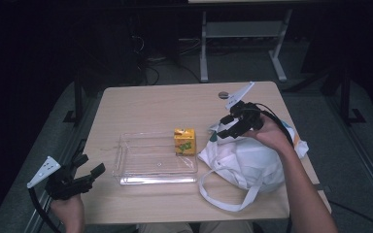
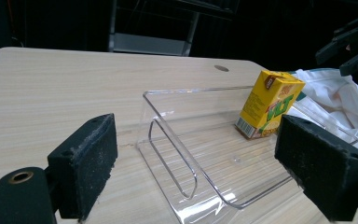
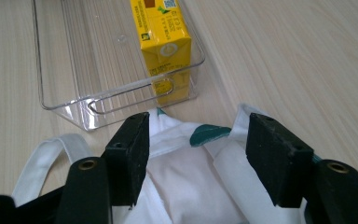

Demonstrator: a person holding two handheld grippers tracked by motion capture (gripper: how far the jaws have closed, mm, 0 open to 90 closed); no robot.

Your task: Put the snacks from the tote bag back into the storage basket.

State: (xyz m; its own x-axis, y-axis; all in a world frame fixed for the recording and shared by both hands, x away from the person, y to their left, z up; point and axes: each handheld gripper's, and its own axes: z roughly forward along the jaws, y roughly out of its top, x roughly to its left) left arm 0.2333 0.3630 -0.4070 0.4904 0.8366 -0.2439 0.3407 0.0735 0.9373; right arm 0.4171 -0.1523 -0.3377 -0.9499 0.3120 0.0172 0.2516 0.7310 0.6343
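A yellow juice carton (image 1: 185, 141) stands upright in the far right corner of a clear plastic tray (image 1: 141, 170) at mid-table. Right of the tray lies a white tote bag (image 1: 245, 162) with green print. My right gripper (image 1: 222, 131) hovers over the bag's left edge near the carton. In the right gripper view its pads (image 3: 130, 154) stand apart above the bag's mouth (image 3: 186, 182), pressing on nothing, with the carton (image 3: 164, 42) just beyond. My left gripper (image 1: 90, 165) is open off the table's front left corner. It faces the tray (image 2: 177, 154) and carton (image 2: 268, 105).
The bag's loop handle (image 1: 221, 196) trails toward the table's front edge. A small round grommet (image 1: 223, 95) sits near the far edge. White metal frame legs (image 1: 204, 48) stand on the floor beyond the table. Bare wood lies left of the tray.
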